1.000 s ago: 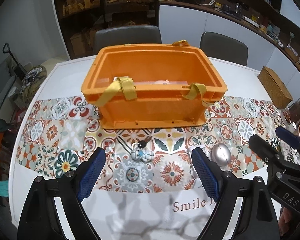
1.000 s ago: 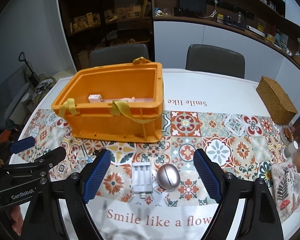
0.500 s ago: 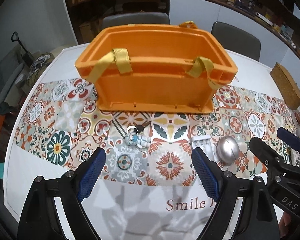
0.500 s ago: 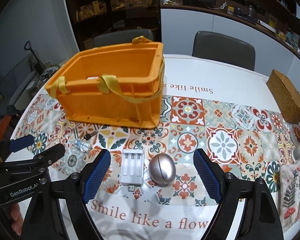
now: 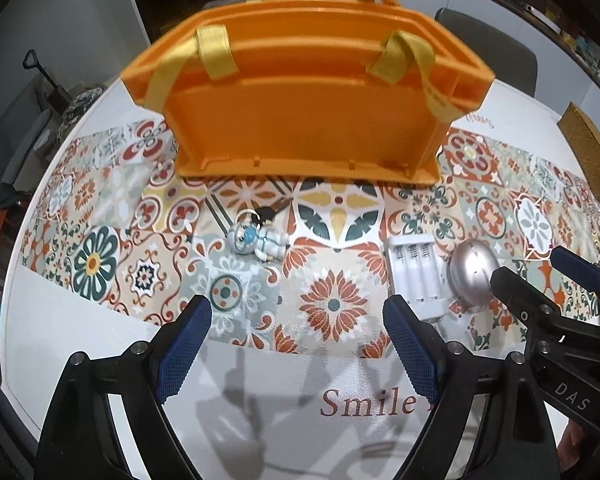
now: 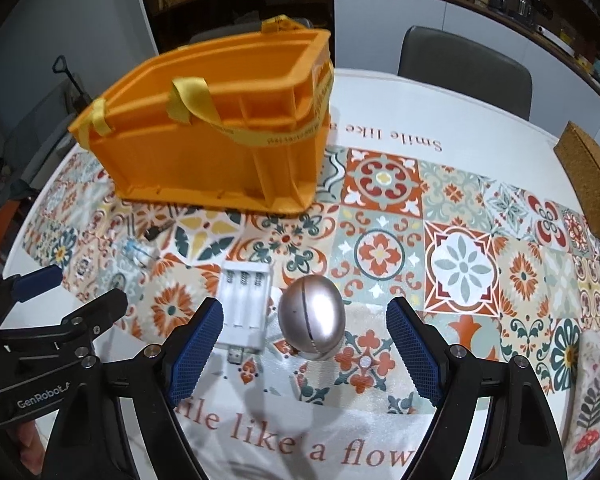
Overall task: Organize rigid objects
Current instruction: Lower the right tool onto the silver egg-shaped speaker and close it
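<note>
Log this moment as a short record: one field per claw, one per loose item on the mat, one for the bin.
left claw: open, empty, above the mat's near edge, facing the figurine
right claw: open, empty, facing the egg
figurine: lying on the mat in front of the bin
charger: white, slots empty, flat on the mat beside the egg
egg: silver, on the mat, right of the charger
bin: orange, yellow straps, behind all three items

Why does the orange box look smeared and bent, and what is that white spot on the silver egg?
Left wrist view: the orange box is motion-blurred, and the fisheye lens bows the table edge. Right wrist view: the box is blurred too; the silver egg carries glare from a light, and gripper shadows fall on the near cloth.
</note>
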`<state>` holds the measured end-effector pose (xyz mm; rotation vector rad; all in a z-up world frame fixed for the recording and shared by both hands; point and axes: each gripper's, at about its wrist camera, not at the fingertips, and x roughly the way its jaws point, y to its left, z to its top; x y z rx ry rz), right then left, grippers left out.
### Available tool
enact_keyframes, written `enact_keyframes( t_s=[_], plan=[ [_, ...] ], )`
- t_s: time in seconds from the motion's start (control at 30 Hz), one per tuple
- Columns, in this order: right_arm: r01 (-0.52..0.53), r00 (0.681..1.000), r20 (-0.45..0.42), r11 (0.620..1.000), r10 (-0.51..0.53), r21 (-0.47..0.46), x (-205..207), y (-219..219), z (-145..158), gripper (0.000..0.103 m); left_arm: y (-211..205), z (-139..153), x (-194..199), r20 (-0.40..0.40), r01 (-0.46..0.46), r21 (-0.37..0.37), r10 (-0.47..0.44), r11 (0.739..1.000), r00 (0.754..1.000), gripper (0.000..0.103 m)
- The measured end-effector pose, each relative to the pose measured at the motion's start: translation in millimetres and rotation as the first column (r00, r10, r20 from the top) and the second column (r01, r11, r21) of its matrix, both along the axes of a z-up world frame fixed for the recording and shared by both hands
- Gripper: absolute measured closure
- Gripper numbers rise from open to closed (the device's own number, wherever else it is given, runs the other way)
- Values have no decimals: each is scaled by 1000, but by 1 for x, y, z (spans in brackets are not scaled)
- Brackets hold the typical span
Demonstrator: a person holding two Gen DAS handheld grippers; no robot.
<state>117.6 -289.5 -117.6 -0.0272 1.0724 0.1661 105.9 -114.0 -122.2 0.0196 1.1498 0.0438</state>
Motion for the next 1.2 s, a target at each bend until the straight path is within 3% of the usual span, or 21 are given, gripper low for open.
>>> enact_keyframes(
  t_s=[0.63, 1.2],
  plan=[
    [-25, 997, -71, 1000, 24, -7, 18, -5, -50, 26, -7, -44, 11, -84, -26, 4, 27, 1000, 996, 15],
    [-36, 996, -79, 999, 33, -34, 32, -2, -69, 31, -14, -61, 18, -106, -8, 7, 9, 1000, 994, 15]
  ],
)
